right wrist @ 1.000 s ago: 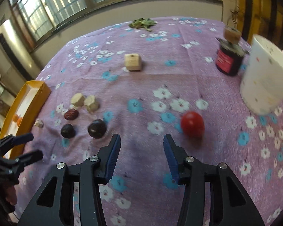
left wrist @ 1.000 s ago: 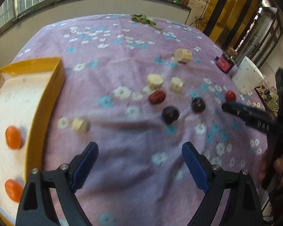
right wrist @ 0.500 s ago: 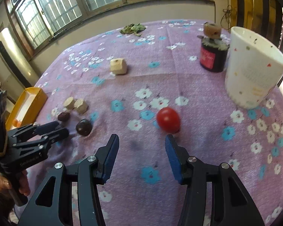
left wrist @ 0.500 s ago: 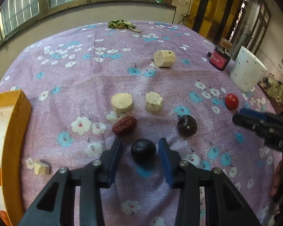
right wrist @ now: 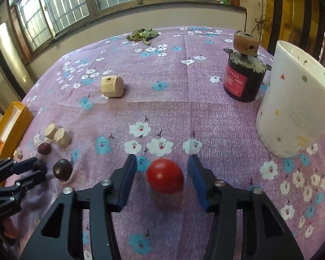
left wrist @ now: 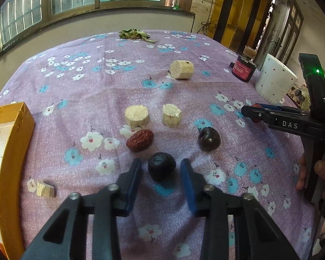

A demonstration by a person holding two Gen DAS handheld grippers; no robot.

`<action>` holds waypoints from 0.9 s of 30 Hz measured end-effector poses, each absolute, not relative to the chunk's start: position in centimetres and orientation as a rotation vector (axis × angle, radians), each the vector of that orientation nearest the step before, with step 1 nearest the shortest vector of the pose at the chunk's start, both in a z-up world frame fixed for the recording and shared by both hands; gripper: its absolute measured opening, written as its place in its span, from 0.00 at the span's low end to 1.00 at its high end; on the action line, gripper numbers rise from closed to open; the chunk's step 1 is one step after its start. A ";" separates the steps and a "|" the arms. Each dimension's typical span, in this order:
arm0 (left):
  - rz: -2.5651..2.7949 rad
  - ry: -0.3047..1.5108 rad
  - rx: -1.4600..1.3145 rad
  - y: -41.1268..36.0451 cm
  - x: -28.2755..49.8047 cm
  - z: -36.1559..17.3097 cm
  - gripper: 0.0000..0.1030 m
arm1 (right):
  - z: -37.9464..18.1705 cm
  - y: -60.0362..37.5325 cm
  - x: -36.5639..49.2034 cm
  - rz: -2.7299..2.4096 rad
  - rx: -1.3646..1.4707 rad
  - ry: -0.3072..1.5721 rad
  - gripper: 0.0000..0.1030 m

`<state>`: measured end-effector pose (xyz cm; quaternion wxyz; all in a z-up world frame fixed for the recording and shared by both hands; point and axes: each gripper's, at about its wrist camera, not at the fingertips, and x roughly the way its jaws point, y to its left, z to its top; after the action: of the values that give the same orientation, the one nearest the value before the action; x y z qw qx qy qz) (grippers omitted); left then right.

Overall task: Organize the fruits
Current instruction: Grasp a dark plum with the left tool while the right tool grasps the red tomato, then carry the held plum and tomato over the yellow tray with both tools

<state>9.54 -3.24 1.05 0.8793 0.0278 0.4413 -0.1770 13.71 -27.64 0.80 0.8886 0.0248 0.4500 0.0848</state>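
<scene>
The left claw [left wrist: 161, 170] is down on the purple cloth [left wrist: 110, 91] with a dark plum [left wrist: 161, 166] between its blue pads. Its jaws have just been closing in on the fruit, yet a thin strip of cloth shows on each side of the plum, so the pads are not pressing on it; released, not gripping. Just ahead of it and a little left lies a red date [left wrist: 140, 140]; ahead to the right, a second plum [left wrist: 209, 138]. Beyond those stand two pale corn chunks [left wrist: 137, 116], with a third chunk [left wrist: 182, 69] farther off. Off to its left is the yellow tray [left wrist: 15, 143], and a small pale scrap [left wrist: 45, 189] lies between claw and tray.

The right claw [right wrist: 162, 172] straddles a red tomato [right wrist: 164, 175]. Its jaws have just been closing too, and gaps show on both sides of the tomato, so it is released as well. Ahead and right of it stand a white cup [right wrist: 296, 110] and a dark jar [right wrist: 243, 80]. Far to its left the other claw's tips show, at the plum.
</scene>
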 end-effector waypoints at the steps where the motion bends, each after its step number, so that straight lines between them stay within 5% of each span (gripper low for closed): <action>1: -0.370 0.915 0.072 -3.4 9.5 1.1 0.26 | 0.8 -27.6 13.7 0.180 0.041 0.933 0.34; 27: -0.440 0.974 -0.007 0.1 2.7 3.3 0.24 | 3.1 -21.0 3.3 0.261 0.050 0.936 0.30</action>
<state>2.71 0.13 3.29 0.8605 -0.0034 0.4642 -0.2096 3.29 -21.00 3.09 0.8841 0.0238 0.4496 0.1255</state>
